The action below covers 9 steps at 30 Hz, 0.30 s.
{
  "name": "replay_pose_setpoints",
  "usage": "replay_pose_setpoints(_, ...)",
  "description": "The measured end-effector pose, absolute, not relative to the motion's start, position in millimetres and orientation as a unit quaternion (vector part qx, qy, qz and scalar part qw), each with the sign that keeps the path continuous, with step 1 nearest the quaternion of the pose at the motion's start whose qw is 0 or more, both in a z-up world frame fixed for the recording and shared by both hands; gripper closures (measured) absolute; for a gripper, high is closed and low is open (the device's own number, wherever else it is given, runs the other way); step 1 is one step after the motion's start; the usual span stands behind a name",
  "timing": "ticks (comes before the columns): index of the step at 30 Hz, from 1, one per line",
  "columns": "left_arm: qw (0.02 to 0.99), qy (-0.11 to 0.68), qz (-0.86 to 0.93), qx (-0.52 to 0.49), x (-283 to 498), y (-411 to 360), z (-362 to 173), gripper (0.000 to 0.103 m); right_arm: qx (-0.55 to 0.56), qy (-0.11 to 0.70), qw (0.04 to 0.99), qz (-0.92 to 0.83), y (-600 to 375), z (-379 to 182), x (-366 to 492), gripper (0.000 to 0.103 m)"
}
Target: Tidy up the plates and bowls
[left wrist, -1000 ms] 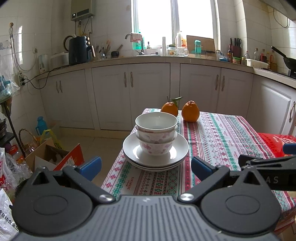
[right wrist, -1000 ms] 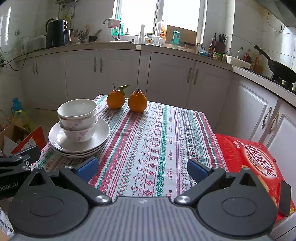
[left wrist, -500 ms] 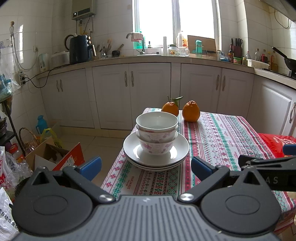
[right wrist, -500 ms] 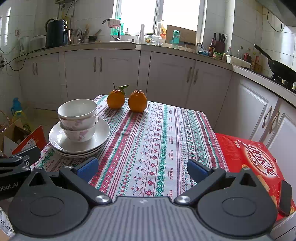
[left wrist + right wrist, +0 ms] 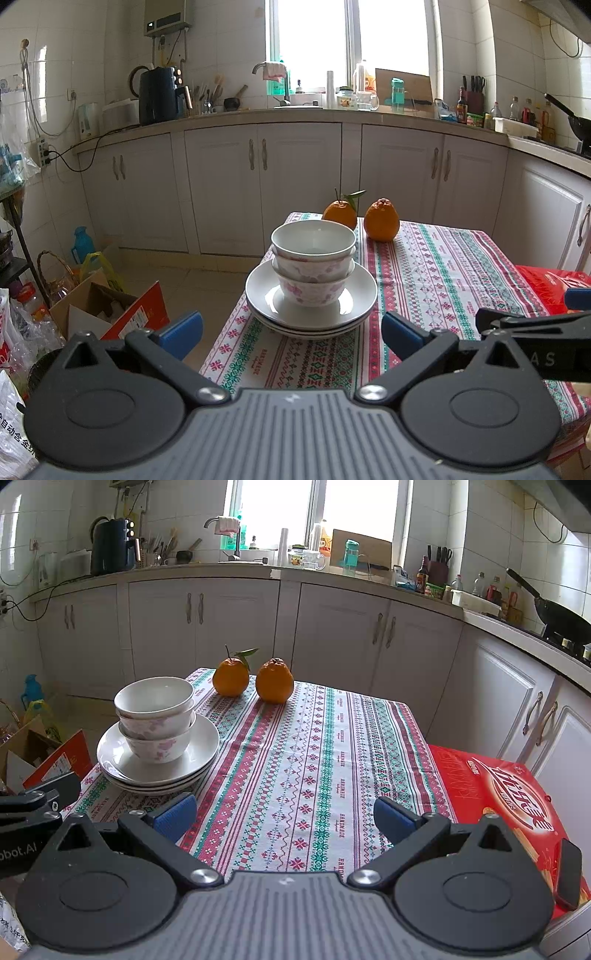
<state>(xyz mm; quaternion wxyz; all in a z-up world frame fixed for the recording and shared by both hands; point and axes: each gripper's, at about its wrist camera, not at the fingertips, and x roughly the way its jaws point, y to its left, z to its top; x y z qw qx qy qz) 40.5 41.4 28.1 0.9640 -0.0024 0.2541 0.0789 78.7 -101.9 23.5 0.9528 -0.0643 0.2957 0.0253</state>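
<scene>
The left hand-held gripper [image 5: 291, 332] hangs just off the near edge of the table [image 5: 436, 280] with its blue-padded fingers spread wide and nothing between them. The right hand-held gripper [image 5: 284, 816] hovers over the near edge as well, also spread and empty. Each shows at the edge of the other's view, side by side and apart.

The task's things sit by the table's left edge, toward the near left corner: three white round ceramic plates [image 5: 312, 314] stacked flat, and nested upright on top of them three white ceramic bowls with pink flower print [image 5: 313, 266]. The rim of the plate stack reaches close to the left edge of the table; I cannot tell whether it overhangs.

Two orange tangerines [image 5: 275, 681] stand near the far edge, just beside each other; the left one carries a stem and green leaf. The middle and right of the red, green and white patterned tablecloth [image 5: 317, 760] lie open, giving free room between the stack and the right edge. The cloth's stripes repeat the word "HANDMADE".

A red flat cardboard box with white Chinese lettering [image 5: 506, 797] lies just off the right edge, a dark phone-like slab on its near end. Letters "bot.AI" show on the left tool in the right view, "AS" on the right tool in the left view.
</scene>
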Motion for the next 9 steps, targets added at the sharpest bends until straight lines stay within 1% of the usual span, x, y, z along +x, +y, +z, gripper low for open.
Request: replay_pose_setpoints(9, 0.963, 0.256, 0.079, -0.003, 42.4, 40.8, 27.5, 0.001, -0.064, 0.297, 0.952, 0.025, -102.3, 23.6, 79.0, 0.0)
